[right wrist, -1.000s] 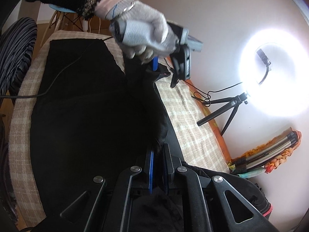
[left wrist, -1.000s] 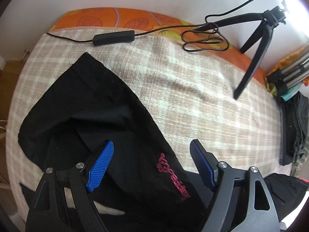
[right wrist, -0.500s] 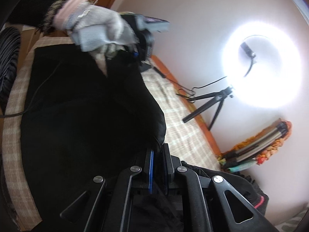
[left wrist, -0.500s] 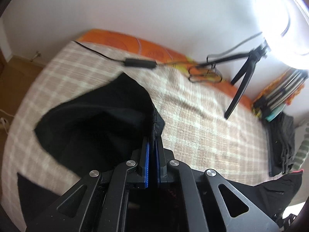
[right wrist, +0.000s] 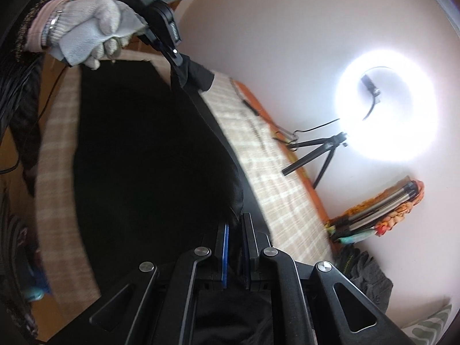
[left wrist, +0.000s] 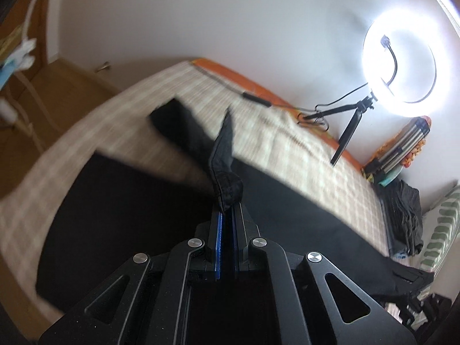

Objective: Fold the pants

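Note:
The black pants [left wrist: 129, 210] hang lifted above the checked bed cover [left wrist: 273, 141]. My left gripper [left wrist: 227, 211] is shut on a bunched edge of the pants, held high. My right gripper [right wrist: 235, 224] is shut on another part of the pants' [right wrist: 149, 155] edge. In the right wrist view the left gripper [right wrist: 179, 61], held by a gloved hand [right wrist: 86, 34], pinches the cloth at the upper left, and the fabric stretches taut between the two grippers.
A lit ring light [left wrist: 402, 66] on a small tripod [left wrist: 350, 126] stands at the bed's far edge, with its cable and inline switch [left wrist: 256, 99]. A dark clothes pile [left wrist: 402, 212] and a bundle of tripod legs [left wrist: 402, 143] lie at the right end. Wooden floor is on the left.
My left gripper closed on the pants' edge and rose well above the bed, pulling the cloth up. The right gripper stayed shut on the pants and lifted too.

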Available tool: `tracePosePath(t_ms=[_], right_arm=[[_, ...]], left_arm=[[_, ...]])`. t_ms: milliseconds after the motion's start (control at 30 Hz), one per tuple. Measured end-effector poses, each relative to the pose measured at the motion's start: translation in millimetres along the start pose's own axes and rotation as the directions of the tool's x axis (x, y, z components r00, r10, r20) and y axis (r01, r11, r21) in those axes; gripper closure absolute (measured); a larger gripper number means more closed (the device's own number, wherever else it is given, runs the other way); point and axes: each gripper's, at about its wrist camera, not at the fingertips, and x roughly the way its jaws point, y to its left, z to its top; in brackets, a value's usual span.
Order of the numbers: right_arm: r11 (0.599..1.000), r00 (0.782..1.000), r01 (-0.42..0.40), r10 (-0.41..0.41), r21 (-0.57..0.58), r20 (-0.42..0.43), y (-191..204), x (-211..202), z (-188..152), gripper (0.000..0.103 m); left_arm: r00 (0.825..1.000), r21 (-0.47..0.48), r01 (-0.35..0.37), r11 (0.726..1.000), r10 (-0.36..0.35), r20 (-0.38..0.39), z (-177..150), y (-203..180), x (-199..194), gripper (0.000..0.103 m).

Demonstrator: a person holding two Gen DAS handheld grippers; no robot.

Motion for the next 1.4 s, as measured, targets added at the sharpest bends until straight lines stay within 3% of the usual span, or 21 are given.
tracePosePath(t_ms=[167, 300, 400, 433, 500, 700, 767, 800, 833, 867, 1000, 1167, 1267, 1400], right_arm=[[0.999, 0.998, -0.038, 0.037, -0.027, -0.051, 16, -2, -16, 0.098], [0.999, 0.996, -0.040, 0.039, -0.017, -0.076, 24, -4, -25, 0.098], [0.999, 0.996, -0.039, 0.040, 0.017, -0.086, 27, -2, -30, 0.098], [0.999, 0.995, -0.040, 0.043, 0.029, -0.087, 28, -1, -31, 0.098], [0.998, 0.995, -0.042, 0.046, 0.048, -0.089, 29, 0, -32, 0.098], [0.997, 0.995, -0.034, 0.041, 0.073, -0.094, 30, 5, -31, 0.098], [0.996, 0.995, -0.033, 0.040, 0.080, -0.095, 30, 5, -31, 0.098], [0.996, 0.995, -0.030, 0.038, 0.080, -0.097, 30, 5, -31, 0.098], [0.997, 0.995, -0.029, 0.036, 0.078, -0.098, 30, 5, -31, 0.098], [0.997, 0.995, -0.025, 0.033, 0.075, -0.099, 31, 4, -32, 0.098], [0.998, 0.995, -0.012, 0.019, 0.066, -0.100, 31, 1, -32, 0.098], [0.996, 0.996, -0.038, 0.046, 0.087, -0.083, 25, -11, -32, 0.098], [0.994, 0.991, -0.096, 0.100, 0.048, -0.085, 36, -13, -34, 0.098], [0.993, 0.985, -0.114, 0.108, -0.036, -0.135, 59, -3, -40, 0.098]], left_arm=[[0.998, -0.056, 0.009, 0.998, -0.012, -0.059, -49, 24, -1, 0.099], [0.996, -0.010, 0.002, 1.000, -0.003, -0.087, -62, 26, -2, 0.093], [0.998, 0.012, -0.021, 1.000, 0.021, -0.051, -57, 28, -13, 0.082], [0.999, 0.030, -0.014, 0.999, 0.016, -0.050, -51, 27, -12, 0.070], [0.998, 0.078, -0.037, 0.996, 0.041, -0.051, -41, 23, -7, 0.058], [0.991, 0.186, -0.110, 0.976, 0.123, -0.060, -10, 8, 24, 0.051], [0.989, 0.205, -0.125, 0.971, 0.139, -0.055, -3, 2, 36, 0.051], [0.990, 0.204, -0.119, 0.972, 0.133, -0.056, -1, 2, 39, 0.060], [0.991, 0.204, -0.111, 0.973, 0.124, -0.054, 1, 2, 42, 0.090], [0.990, 0.204, -0.115, 0.972, 0.128, -0.051, 3, 2, 45, 0.100], [0.994, 0.130, -0.108, 0.986, 0.109, 0.000, 6, 23, 27, 0.100], [0.987, 0.009, -0.124, 0.992, 0.122, 0.104, -16, 74, -35, 0.100], [0.982, 0.023, -0.170, 0.985, 0.168, 0.085, -43, 91, -43, 0.100], [0.985, -0.018, -0.168, 0.986, 0.169, 0.035, -61, 105, -29, 0.099]])
